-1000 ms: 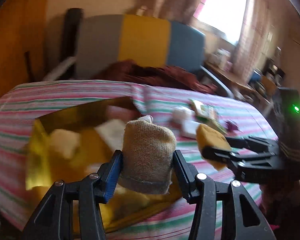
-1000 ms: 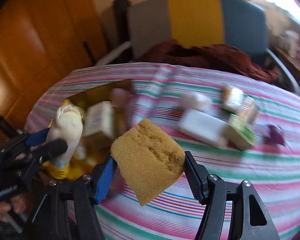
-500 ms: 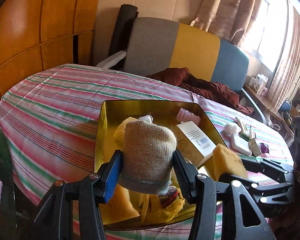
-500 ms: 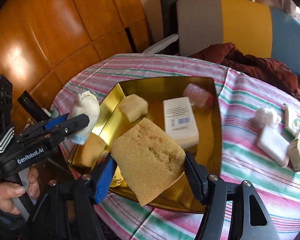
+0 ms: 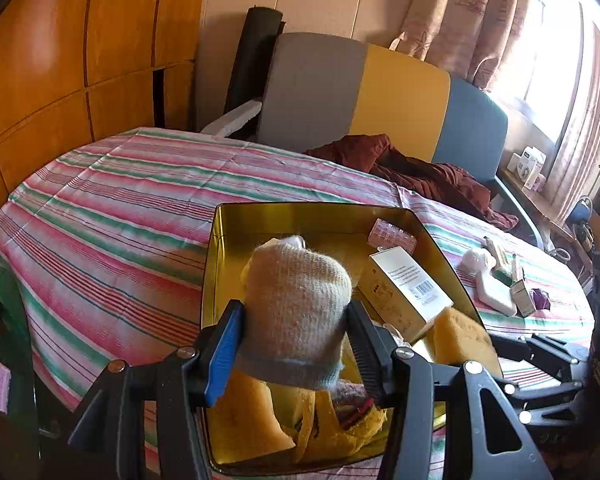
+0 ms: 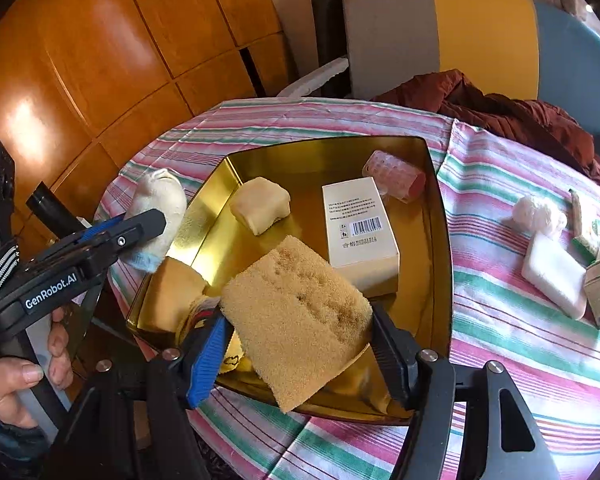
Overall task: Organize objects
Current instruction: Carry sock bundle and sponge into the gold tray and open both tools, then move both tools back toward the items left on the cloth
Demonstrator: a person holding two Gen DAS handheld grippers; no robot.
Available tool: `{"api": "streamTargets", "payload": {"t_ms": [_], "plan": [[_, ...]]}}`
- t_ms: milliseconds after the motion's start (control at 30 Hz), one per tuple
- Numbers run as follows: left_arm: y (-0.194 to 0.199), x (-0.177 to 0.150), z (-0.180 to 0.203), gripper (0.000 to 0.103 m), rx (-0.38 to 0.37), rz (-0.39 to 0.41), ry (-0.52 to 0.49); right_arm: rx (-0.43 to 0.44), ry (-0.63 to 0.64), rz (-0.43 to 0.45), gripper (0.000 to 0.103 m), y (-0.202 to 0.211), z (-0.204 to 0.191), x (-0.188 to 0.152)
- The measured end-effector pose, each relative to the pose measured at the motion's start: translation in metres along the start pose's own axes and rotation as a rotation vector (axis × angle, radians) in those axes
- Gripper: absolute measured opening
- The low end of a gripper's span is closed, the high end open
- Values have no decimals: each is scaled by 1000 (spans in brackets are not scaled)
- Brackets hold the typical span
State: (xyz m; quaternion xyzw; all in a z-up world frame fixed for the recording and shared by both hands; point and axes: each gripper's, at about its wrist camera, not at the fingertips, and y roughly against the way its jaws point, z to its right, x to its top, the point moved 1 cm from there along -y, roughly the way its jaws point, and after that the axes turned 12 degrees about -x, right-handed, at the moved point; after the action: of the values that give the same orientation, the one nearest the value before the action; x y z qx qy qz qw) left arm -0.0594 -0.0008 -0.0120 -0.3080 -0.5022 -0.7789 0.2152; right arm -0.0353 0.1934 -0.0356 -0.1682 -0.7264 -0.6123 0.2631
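Above the gold tray [image 6: 440, 240], both grippers tilted downward: the left gripper [image 5: 296, 340] clasped a rolled sock [image 5: 296, 312]; the right gripper [image 6: 300, 340], jaws just widening, bracketed a sponge [image 6: 296, 320] at six o'clock.

This is a lived-in room of a home. A table under a pink, green and white striped cloth [image 5: 112, 216] stands before a sofa [image 5: 380, 108] upholstered in grey, yellow and blue blocks, with a dark red garment [image 5: 428, 172] (crumpled, not folded) thrown over its seat. Glossy orange wood panelling [image 6: 100, 60] lines the wall to the left. Patterned curtains [image 5: 448, 12] hang beside a bright window [image 5: 556, 64], and a side shelf [image 5: 540, 196] under it carries small household boxes and clutter.
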Motion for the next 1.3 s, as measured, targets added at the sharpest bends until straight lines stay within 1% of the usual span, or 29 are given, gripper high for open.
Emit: {"api": "streamTargets", "payload": {"t_ms": [67, 167, 233, 300, 433, 633, 900, 1300], "plan": [[-4, 3, -3, 54, -1, -5, 16, -2, -13, -7, 76, -4, 1, -2], [-7, 3, -7, 61, 10, -9, 39, 2, -32, -31, 79, -10, 5, -5], [-5, 1, -10, 61, 11, -7, 53, 0, -42, -33, 81, -9, 8, -7], [-2, -1, -9, 61, 23, 0, 53, 9, -63, -32, 85, -8, 11, -9], [4, -4, -2, 61, 19, 4, 35, 39, -88, -26, 100, -3, 16, -11], [10, -9, 13, 61, 17, 5, -2, 21, -88, -11, 100, 4, 17, -15], [19, -11, 28, 61, 27, 14, -33, -33, -80, 41, 100, 20, 20, -18], [31, -13, 46, 61, 25, 29, -89, -82, -106, 71, 100, 33, 33, -22]]}}
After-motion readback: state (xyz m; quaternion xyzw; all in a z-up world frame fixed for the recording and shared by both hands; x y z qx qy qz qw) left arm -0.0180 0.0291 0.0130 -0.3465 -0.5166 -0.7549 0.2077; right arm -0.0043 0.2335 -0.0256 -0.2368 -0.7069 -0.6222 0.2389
